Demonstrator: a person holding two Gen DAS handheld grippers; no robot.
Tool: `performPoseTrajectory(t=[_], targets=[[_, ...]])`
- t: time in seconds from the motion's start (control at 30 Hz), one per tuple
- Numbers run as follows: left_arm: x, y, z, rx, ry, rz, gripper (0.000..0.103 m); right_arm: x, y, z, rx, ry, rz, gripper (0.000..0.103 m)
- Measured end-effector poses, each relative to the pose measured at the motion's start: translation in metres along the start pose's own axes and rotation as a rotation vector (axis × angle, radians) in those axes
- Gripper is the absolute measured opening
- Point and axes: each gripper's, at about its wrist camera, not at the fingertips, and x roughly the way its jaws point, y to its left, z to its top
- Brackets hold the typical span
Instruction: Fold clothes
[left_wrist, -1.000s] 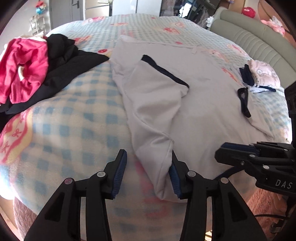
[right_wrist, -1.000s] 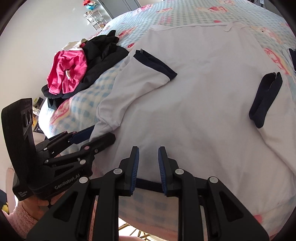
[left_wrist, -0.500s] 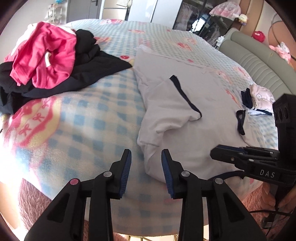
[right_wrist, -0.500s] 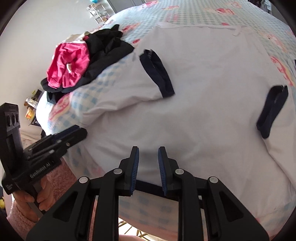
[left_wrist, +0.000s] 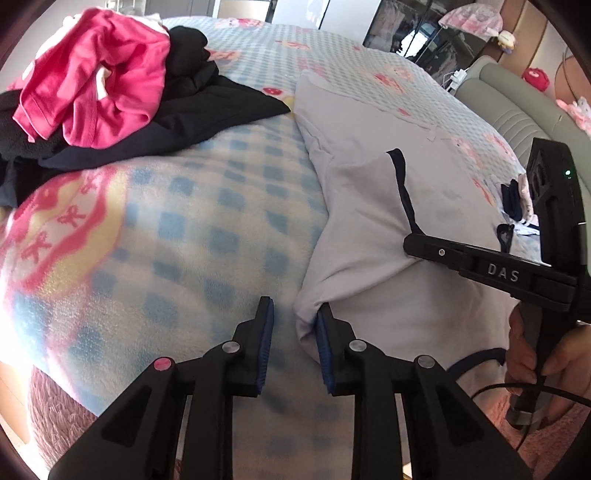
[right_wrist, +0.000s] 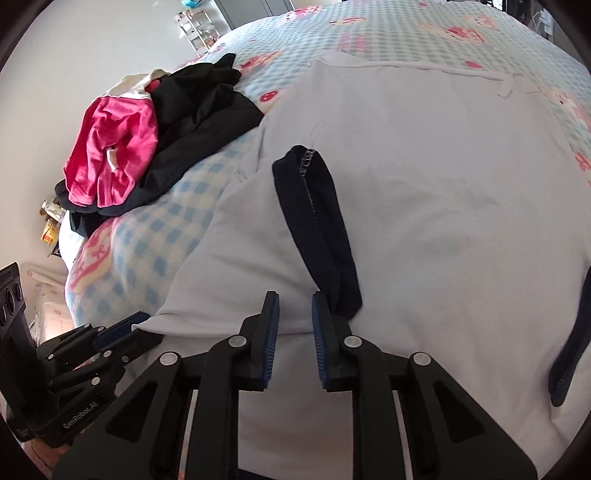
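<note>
A white T-shirt (left_wrist: 369, 206) with navy trim lies spread on the checked bed blanket (left_wrist: 166, 240). Its left side is folded inward, so the navy sleeve cuff (right_wrist: 321, 221) lies on the body. My left gripper (left_wrist: 293, 332) is open at the near left corner of that fold, and the cloth edge touches its right pad. My right gripper (right_wrist: 294, 328) is open low over the shirt (right_wrist: 443, 184). The cuff's near end lies beside its right finger. From the left wrist view the right gripper (left_wrist: 410, 245) rests on the sleeve. The other navy cuff (right_wrist: 572, 350) lies at the right.
A pink garment (left_wrist: 99, 74) sits on crumpled black clothes (left_wrist: 207, 107) at the bed's far left. Small folded items (left_wrist: 517, 199) lie past the shirt on the right. A grey padded headboard (left_wrist: 517, 122) borders the bed there. A hand (left_wrist: 546, 354) holds the right gripper.
My left gripper narrowed its jaws and drew back to the fold's near corner. My right gripper moved forward from the navy hem to the sleeve cuff.
</note>
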Motion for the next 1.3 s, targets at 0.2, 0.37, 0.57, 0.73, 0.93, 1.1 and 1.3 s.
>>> performPoseTrajectory(t=[0.2,0.37,0.57,0.73,0.93,1.1,1.3], targets=[[-0.029,-0.011,0.02,0.022,-0.202,-0.04,0.03,-0.03,0.008,0.002,-0.015,-0.085,0.031,0.025],[0.013,-0.013,0.027,0.019,-0.081,-0.007,0.03,0.0,0.014,-0.004,-0.029,-0.009,-0.02,0.024],[0.013,-0.002,0.004,-0.001,-0.011,0.034,0.031,-0.015,-0.006,-0.008,-0.012,-0.004,-0.029,0.018],[-0.004,-0.007,0.024,0.004,-0.092,-0.017,0.03,-0.033,-0.01,-0.006,0.006,-0.024,-0.03,0.023],[0.023,-0.025,0.073,0.079,-0.125,-0.014,0.03,-0.032,0.013,0.029,-0.092,-0.07,0.001,0.029],[0.058,-0.033,0.098,0.093,-0.072,-0.011,0.029,-0.005,0.015,0.057,-0.091,-0.05,0.009,0.029],[0.083,-0.019,0.095,0.062,-0.027,0.001,0.032,0.022,0.002,0.063,-0.073,-0.011,-0.073,0.029]])
